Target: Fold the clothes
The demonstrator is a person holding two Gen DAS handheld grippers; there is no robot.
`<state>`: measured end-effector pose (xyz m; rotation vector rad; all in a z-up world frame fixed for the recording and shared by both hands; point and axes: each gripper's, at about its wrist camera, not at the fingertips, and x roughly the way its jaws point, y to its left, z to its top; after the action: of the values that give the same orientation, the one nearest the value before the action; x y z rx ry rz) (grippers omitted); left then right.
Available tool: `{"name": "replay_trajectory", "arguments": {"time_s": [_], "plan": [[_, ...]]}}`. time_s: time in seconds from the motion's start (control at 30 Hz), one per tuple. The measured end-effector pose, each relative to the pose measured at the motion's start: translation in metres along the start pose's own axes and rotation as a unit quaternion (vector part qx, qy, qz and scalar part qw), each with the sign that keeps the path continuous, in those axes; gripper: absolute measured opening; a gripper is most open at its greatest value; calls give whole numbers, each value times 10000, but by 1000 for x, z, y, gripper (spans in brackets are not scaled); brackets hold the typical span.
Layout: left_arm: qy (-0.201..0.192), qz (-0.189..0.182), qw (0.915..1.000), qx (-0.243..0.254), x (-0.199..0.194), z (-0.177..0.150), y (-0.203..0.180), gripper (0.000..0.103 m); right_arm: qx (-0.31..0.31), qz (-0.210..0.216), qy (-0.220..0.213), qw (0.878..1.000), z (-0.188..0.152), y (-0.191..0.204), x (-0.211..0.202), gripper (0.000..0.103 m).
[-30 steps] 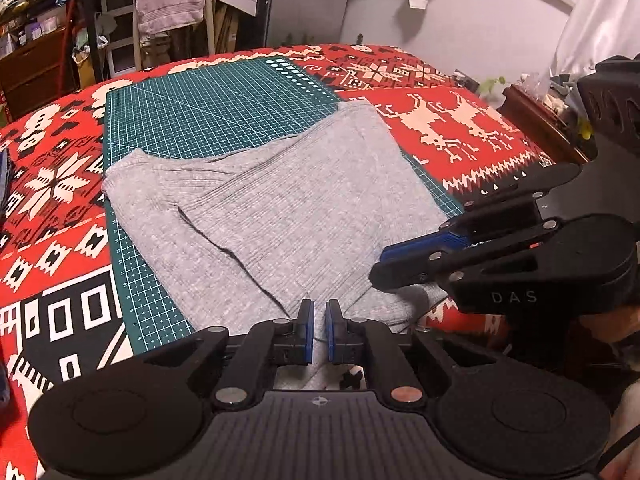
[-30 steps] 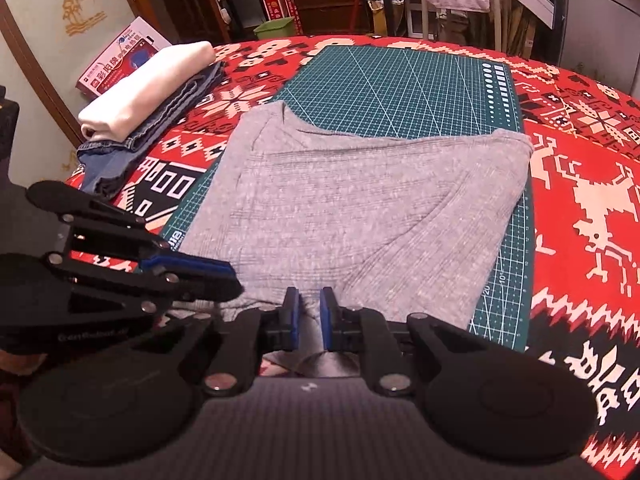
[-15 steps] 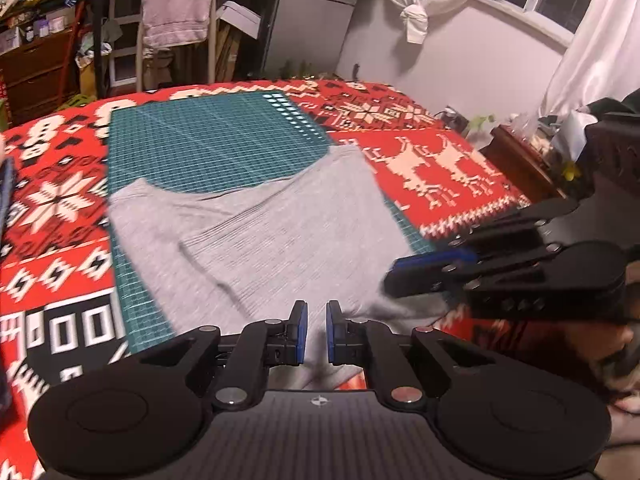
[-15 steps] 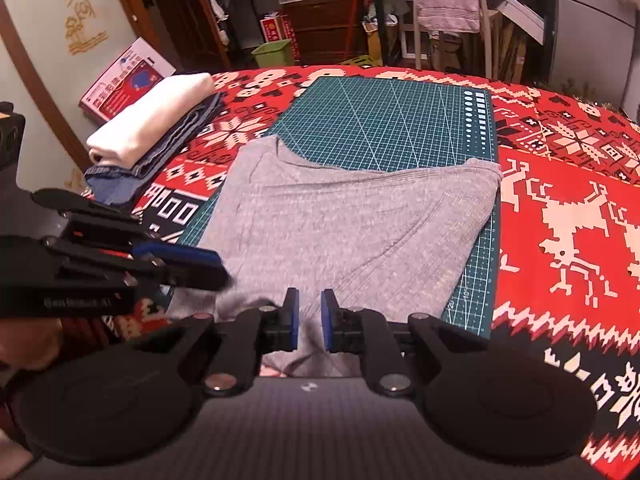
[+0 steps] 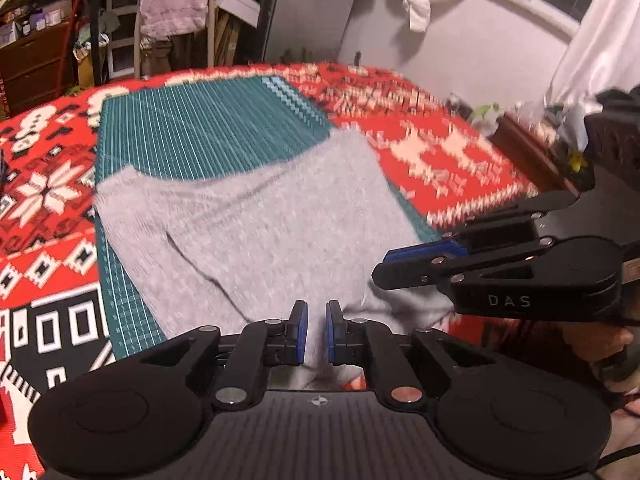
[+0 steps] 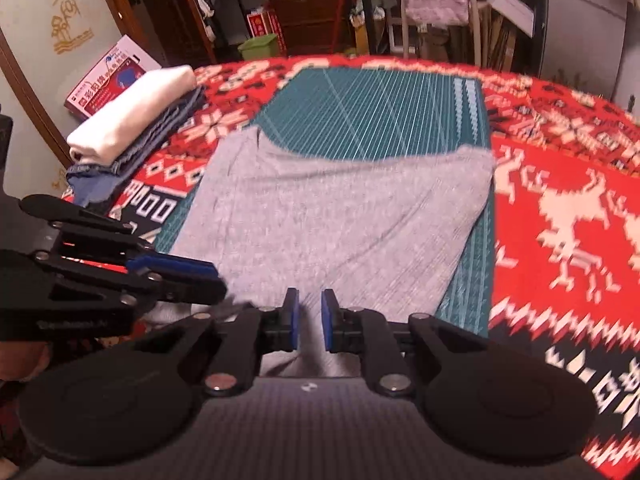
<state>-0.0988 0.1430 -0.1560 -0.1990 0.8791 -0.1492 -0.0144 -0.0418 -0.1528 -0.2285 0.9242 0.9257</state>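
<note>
On the green cutting mat (image 6: 372,112) a grey knit top (image 5: 256,232) lies spread out, its near hem lifted off the red patterned cloth (image 6: 560,208). Left hand-held gripper (image 5: 316,334) is clenched on the near hem, and the right hand-held gripper (image 6: 306,320) is pinching that same edge just beside it. Folded clothes (image 6: 132,116) sit far left.
</note>
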Motion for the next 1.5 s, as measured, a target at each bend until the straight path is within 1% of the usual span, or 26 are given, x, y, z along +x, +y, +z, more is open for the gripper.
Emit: {"name": "replay_trajectory", "arguments": {"time_s": [0.07,0.1,0.3,0.4,0.57,0.63,0.77,0.9,0.93,1.07,1.17,1.3,1.5], "plan": [[-143,-62,9999,-53,-5,6,2,8,22,-49,-92,9999,7,-5,-3,13],[-215,-93,9997,-79,-7,9,3,11,38,-84,-113,9999,11,-8,-2,13],[-199,220,9993,-219,15,27,17,12,181,-338,-134,9992,31,-26,20,13],[-223,396,9983,-365,21,32,28,12,303,-386,-152,9987,38,-35,32,13],[-120,699,9955,-627,29,32,52,12,335,-382,-45,9987,40,-41,50,12],[-135,820,9948,-595,29,30,59,11,274,-375,-69,9989,38,-41,50,12],[-164,930,9939,-575,25,31,63,11,182,-430,-48,9989,42,-39,44,12],[-285,930,9943,-431,20,35,61,11,37,-305,-181,9994,54,-32,40,13],[-260,944,9942,-442,23,36,62,11,19,-253,-195,9995,58,-30,43,13],[-153,1002,9937,-487,31,36,67,11,-79,-24,-169,9998,70,-15,62,12],[-192,960,9934,-595,30,35,72,11,-151,162,-90,9997,76,-1,80,12],[-200,928,9932,-677,28,33,75,11,-247,166,-51,9995,79,12,97,12],[-280,881,9924,-817,22,34,79,11,-198,142,-67,9997,87,14,104,12]]}}
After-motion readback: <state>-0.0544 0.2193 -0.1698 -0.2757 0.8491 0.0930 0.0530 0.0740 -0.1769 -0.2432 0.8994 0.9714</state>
